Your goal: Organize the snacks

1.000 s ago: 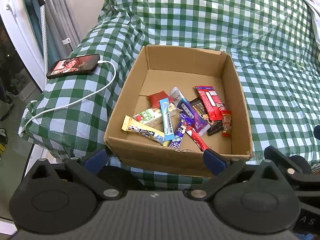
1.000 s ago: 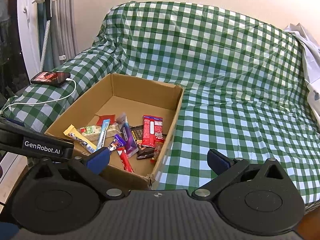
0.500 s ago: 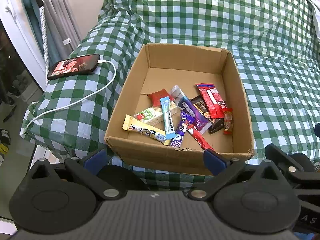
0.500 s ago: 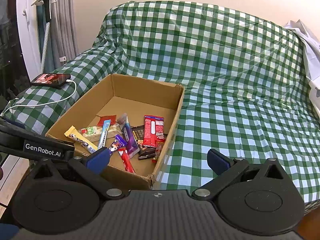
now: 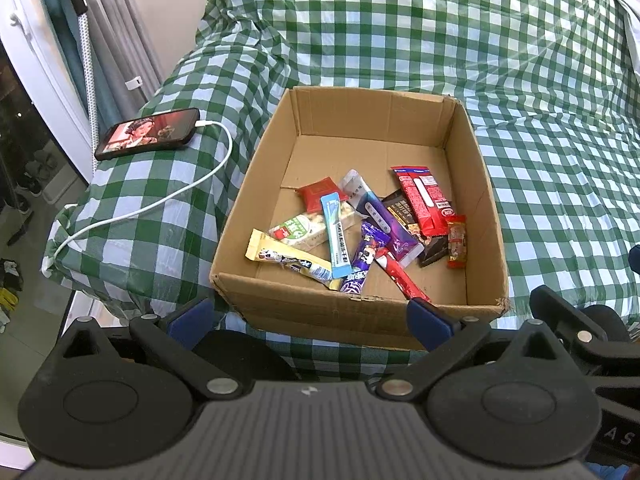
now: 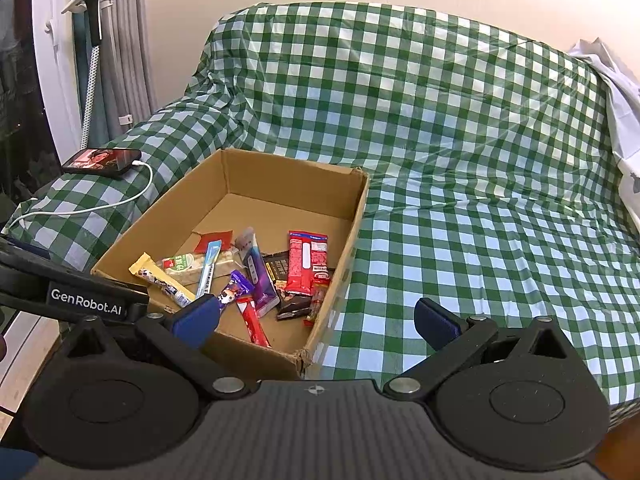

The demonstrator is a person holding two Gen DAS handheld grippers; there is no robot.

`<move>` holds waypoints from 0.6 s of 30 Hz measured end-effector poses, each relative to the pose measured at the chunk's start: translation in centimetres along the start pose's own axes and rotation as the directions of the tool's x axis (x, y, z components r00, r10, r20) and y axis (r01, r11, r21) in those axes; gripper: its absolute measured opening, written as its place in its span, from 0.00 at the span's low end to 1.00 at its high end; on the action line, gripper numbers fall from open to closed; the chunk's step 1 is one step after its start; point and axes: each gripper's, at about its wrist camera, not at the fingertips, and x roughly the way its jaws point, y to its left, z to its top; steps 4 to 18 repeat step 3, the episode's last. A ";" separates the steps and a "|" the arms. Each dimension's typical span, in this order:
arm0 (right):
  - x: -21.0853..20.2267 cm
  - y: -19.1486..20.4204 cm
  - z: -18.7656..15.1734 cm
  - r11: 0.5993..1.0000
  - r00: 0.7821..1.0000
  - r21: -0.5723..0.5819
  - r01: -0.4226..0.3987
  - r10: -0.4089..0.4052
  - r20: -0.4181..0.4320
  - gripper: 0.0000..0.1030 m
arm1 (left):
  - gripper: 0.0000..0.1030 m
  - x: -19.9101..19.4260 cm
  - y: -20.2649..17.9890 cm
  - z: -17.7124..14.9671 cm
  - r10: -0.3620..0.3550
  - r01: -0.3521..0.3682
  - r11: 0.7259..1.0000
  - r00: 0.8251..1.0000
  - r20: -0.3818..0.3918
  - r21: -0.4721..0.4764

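Observation:
An open cardboard box (image 5: pixel 264 168) (image 6: pixel 356 220) rests on a green checked sofa cover. Several wrapped snacks lie in its near half: a red bar (image 5: pixel 424 200) (image 6: pixel 306 266), a purple pack (image 5: pixel 384 224) (image 6: pixel 258 276), a light blue stick (image 5: pixel 336 236), a yellow bar (image 5: pixel 288 258) (image 6: pixel 160 280) and a thin red stick (image 5: pixel 400 278) (image 6: pixel 252 320). My left gripper (image 5: pixel 308 320) hangs open just before the box's near wall, nothing between its fingers. My right gripper (image 6: pixel 316 320) is open too, over the box's near right corner.
A phone (image 5: pixel 148 134) (image 6: pixel 102 162) with a lit screen lies on the sofa arm at left, with a white cable (image 5: pixel 160 204) trailing from it. The checked seat (image 6: pixel 480 260) stretches right of the box. A white cloth (image 6: pixel 616 92) drapes the far right.
Both views have shifted only slightly; the box sits a little higher in the left wrist view. Both grippers stay open and the snacks have not moved.

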 end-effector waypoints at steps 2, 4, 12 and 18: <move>0.0 -0.1 0.0 1.000 1.000 0.000 -0.002 0.002 0.000 1.00 | 1.00 -0.1 0.0 0.0 0.021 -0.021 1.000 1.000 0.010 0.002; 0.0 0.0 0.0 1.000 1.000 0.000 -0.005 0.005 -0.001 1.00 | 1.00 0.0 0.1 0.0 0.020 -0.020 1.000 1.000 0.006 0.002; 0.0 0.0 0.0 1.000 1.000 0.000 -0.005 0.005 -0.001 1.00 | 1.00 0.0 0.1 0.0 0.020 -0.020 1.000 1.000 0.006 0.002; 0.0 0.0 0.0 1.000 1.000 0.000 -0.005 0.005 -0.001 1.00 | 1.00 0.0 0.1 0.0 0.020 -0.020 1.000 1.000 0.006 0.002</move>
